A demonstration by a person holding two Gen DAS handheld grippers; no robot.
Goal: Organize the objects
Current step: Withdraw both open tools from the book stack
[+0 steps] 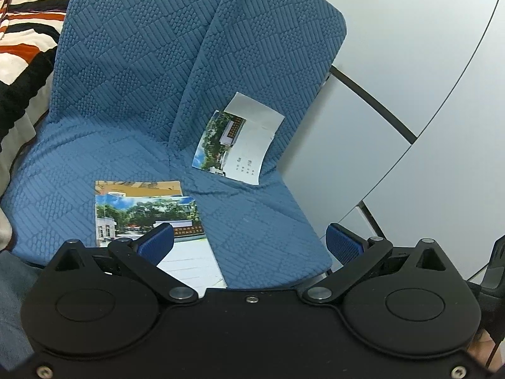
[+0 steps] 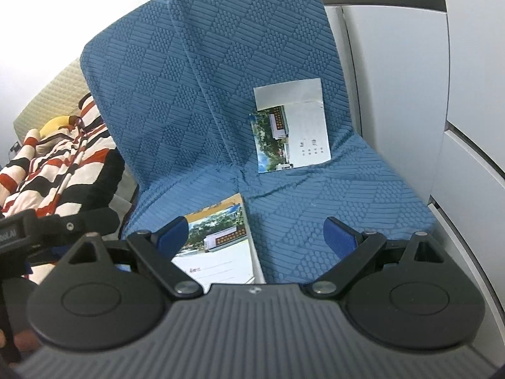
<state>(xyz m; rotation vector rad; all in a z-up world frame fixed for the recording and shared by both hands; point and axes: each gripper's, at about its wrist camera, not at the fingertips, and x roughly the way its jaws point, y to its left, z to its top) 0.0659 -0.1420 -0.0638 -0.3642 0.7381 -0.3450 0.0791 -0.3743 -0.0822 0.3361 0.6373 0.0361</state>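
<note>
Both grippers (image 1: 249, 240) (image 2: 252, 237) gape empty – next, fetch the leaning envelope (image 1: 244, 145) onto the postcard stack (image 1: 151, 221)

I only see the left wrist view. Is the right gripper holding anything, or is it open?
Observer: The right gripper is open and empty, and points at the blue textured fabric chair seat.
Operator: What is on the striped blanket, further left?
Observer: A yellow soft object, maybe a toy, lies on the red, black and white striped blanket.
Operator: Anything behind that?
Observer: A cream quilted panel stands behind it.
</note>
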